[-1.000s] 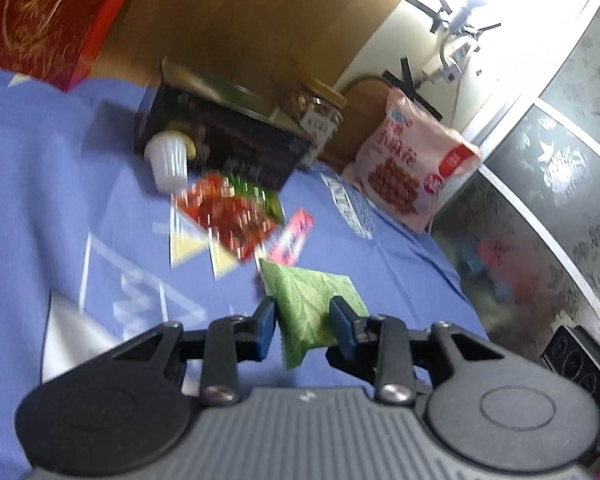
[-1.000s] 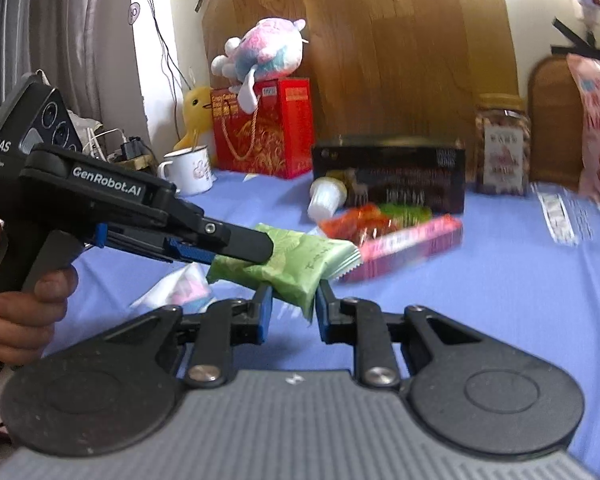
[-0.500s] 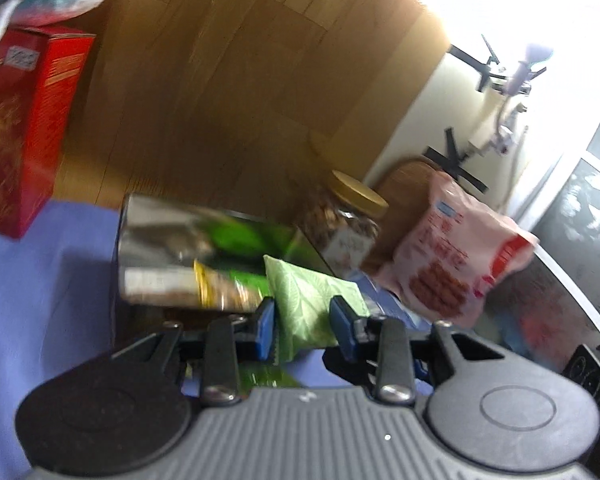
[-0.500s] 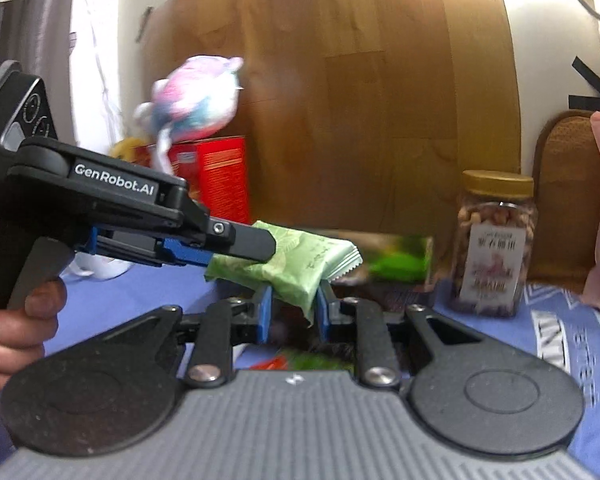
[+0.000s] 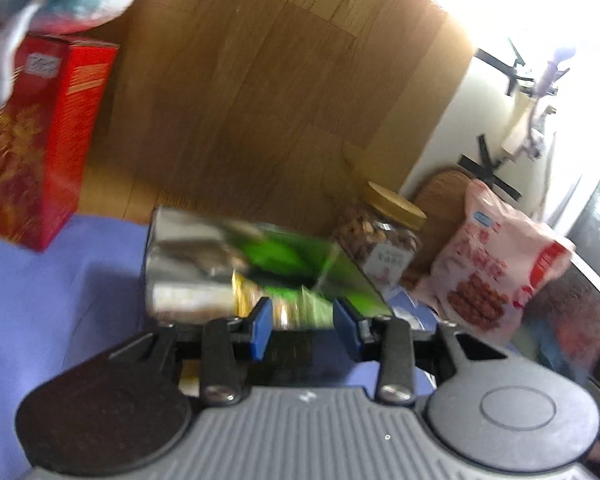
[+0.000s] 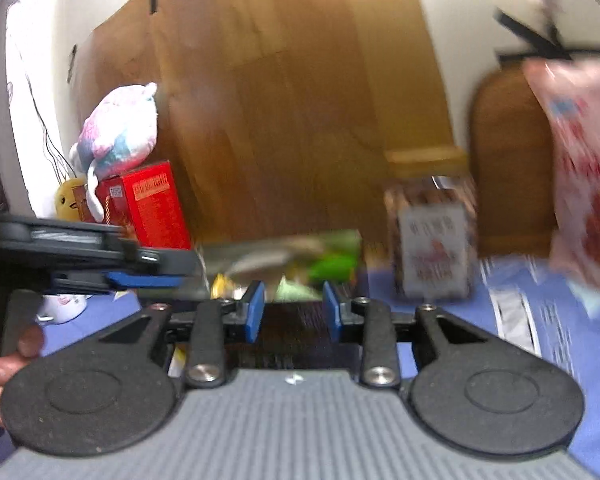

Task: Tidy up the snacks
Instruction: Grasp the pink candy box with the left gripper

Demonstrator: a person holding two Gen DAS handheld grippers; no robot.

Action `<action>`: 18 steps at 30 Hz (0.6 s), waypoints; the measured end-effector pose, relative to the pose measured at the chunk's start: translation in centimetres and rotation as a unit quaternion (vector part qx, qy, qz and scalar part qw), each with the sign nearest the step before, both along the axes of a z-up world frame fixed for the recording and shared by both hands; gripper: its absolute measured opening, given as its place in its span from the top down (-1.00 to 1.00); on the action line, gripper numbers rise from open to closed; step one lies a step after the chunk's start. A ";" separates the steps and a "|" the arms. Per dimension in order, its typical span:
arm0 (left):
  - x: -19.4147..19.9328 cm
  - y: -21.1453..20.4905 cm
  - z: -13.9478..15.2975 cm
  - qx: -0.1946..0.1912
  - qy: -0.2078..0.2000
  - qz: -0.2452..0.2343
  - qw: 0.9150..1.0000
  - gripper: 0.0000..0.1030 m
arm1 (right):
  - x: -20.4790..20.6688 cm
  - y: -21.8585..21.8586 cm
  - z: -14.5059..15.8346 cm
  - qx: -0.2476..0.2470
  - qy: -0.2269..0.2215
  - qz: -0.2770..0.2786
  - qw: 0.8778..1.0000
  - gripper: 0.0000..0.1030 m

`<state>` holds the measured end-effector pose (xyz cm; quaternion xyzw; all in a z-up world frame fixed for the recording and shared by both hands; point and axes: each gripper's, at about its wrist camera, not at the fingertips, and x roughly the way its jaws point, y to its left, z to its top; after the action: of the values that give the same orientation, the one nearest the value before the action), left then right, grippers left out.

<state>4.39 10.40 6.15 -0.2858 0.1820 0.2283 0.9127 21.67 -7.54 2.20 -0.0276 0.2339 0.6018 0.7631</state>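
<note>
Both grippers hang above the open box (image 5: 204, 256), and both have just been opening. The left gripper (image 5: 303, 324) shows a clear gap between its blue pads (image 5: 260, 330), with nothing pressed by them. The right gripper (image 6: 293, 312) is the same: jaws apart, no thing held.

The green packet (image 5: 314, 306) is blurred. It seems to lie just ahead of and below the left fingertips, in the near end of the box; I cannot tell if it has come to rest.

The box lies with its long axis across both views, directly in front of the two grippers. The left gripper looks slightly nearer to it, so I judge the packet is delivered. The nut jar (image 5: 384, 246) and pink bag (image 5: 496, 276) stand to the right of the box.
</note>
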 end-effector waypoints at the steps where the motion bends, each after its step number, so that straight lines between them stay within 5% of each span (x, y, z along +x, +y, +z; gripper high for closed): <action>1: -0.7 -0.8 -0.3 -0.005 0.003 -0.006 1.000 0.33 | 0.3 -0.5 -0.5 -0.010 0.017 -0.001 1.000 0.32; 10: -4.6 -7.6 -5.6 -0.104 0.015 -0.054 0.993 0.33 | 1.5 -2.2 -4.4 -0.060 0.151 -0.001 0.987 0.35; 18: -4.5 -8.8 -7.7 -0.129 0.038 -0.028 0.991 0.49 | -0.4 -4.0 -4.5 -0.066 0.154 -0.014 0.986 0.48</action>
<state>-0.09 1.65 -1.54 -0.3872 0.2525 0.1883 0.8665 21.28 -11.56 -2.29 0.0182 0.3882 0.5713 0.7229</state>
